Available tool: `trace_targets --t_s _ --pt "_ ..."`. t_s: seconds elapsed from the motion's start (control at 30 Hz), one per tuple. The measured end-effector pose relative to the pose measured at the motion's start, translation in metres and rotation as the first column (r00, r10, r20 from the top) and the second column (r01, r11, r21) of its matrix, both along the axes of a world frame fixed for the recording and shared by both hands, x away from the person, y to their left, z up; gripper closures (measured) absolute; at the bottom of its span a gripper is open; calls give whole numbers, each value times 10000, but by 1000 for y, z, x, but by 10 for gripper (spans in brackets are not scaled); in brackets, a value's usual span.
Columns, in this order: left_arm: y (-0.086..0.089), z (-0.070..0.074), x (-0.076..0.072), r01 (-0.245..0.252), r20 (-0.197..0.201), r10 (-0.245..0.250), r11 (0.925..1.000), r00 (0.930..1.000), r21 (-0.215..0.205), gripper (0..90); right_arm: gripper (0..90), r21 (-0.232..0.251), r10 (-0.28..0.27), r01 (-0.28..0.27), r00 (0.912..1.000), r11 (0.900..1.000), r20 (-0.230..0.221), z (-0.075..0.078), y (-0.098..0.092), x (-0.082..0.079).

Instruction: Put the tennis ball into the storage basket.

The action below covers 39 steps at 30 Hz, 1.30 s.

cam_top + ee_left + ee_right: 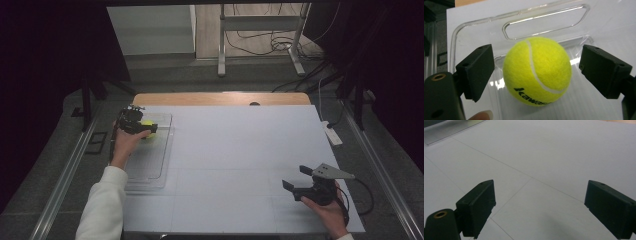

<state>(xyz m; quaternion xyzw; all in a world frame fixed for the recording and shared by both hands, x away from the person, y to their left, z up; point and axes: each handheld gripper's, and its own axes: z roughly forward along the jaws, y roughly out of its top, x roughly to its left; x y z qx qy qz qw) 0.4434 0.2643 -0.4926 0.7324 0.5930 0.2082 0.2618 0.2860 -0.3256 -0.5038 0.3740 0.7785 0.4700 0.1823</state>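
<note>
A yellow tennis ball (537,71) with black lettering rests in a clear plastic tray (544,22). My left gripper (535,72) straddles the ball, and a thin gap shows between the ball and each black pad (477,70), so the jaws stand open around it. From above, the ball (148,123) peeks out beside the left gripper (142,126) at the far end of the tray (155,165), on the table's left side. My right gripper (295,177) hovers near the front right of the table. Its jaws are wide open with nothing between them, as the right gripper (539,205) also shows against the bare white surface.
A white sheet (235,150) covers the tabletop, with a strip of wood (220,98) showing at the far edge. A white power strip (332,134) lies off the right edge. Metal stand legs (222,60) and cables sit on the floor beyond.
</note>
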Motion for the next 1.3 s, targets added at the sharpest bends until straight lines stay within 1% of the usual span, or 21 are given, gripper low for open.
trace_targets --t_s 0.03,0.07,0.2,0.3,0.37,0.4,0.43,0.47,0.53,0.57,0.63,0.7,0.77,0.83,0.93,0.97,1.0,1.03,1.07,1.13,1.3 --pt "1 3 -2 13 164 -11 9999 9999 -123 139 100 41 -4 4 10000 10000 2 0 0 0" --pt "1 3 -2 13 164 -11 9999 9999 -123 139 100 41 -4 4 10000 10000 2 0 0 0" --pt "3 10 -9 149 533 -125 9989 9985 -455 138 100 76 27 -27 10000 10000 3 -1 -2 0" --pt "4 14 -15 173 827 -102 9961 9965 -863 138 100 78 16 -16 10000 10000 -7 -1 -3 0" --pt "5 16 -17 220 948 -129 9952 9954 -953 138 100 111 14 -14 10000 9999 -4 0 -3 0" --pt "4 19 -21 266 1085 -146 9936 9940 -1095 138 100 94 19 -19 10000 10000 0 0 -3 0" --pt "4 20 -23 313 1152 -180 9930 9932 -1143 138 100 73 22 -22 10000 10000 17 0 -2 -1" --pt "4 20 -23 313 1152 -180 9930 9932 -1143 138 100 73 22 -22 10000 10000 17 0 -2 -1" --pt "1 23 -30 548 1344 -375 9904 9902 -1271 139 100 53 11 -11 10000 10000 15 0 -3 -1" --pt "1 23 -30 548 1344 -375 9904 9902 -1271 139 100 53 11 -11 10000 10000 15 0 -3 -1" --pt "0 25 -35 735 1472 -518 9865 9877 -1463 139 100 44 7 -7 10000 10000 5 0 -3 -1" --pt "-2 26 -40 927 1593 -679 9838 9849 -1537 137 100 32 17 -17 10000 10000 36 1 -2 -1" --pt "-3 28 -45 1122 1761 -807 9778 9811 -1770 138 100 -17 -5 5 10000 10000 57 1 -2 -2" --pt "-4 29 -49 1249 1890 -887 9739 9780 -1895 139 100 -37 -36 36 10000 10000 47 1 -2 -2" --pt "-6 32 -58 1542 2093 -1099 9657 9717 -2087 139 100 -45 -98 98 9999 9999 30 1 -3 -2" --pt "-6 32 -58 1542 2093 -1099 9657 9717 -2087 138 100 -15 -99 99 9999 9999 37 1 -3 -2" --pt "-7 34 -60 1684 2167 -1201 9609 9688 -2199 137 100 -24 -115 115 9999 9999 31 1 -4 -2" --pt "-8 36 -65 1885 2317 -1326 9526 9637 -2388 137 100 -28 -132 132 9999 9999 27 1 -4 -3" --pt "-8 36 -65 1885 2317 -1326 9526 9637 -2388 138 100 -28 -132 132 9999 9999 27 1 -4 -3" --pt "-11 39 -72 2131 2482 -1496 9436 9571 -2533 138 100 -31 -188 188 9998 9998 42 1 -5 -3" --pt "-18 41 -86 2592 2730 -1866 9301 9437 -2601 137 100 -17 -235 235 9997 9997 69 2 -6 -3"
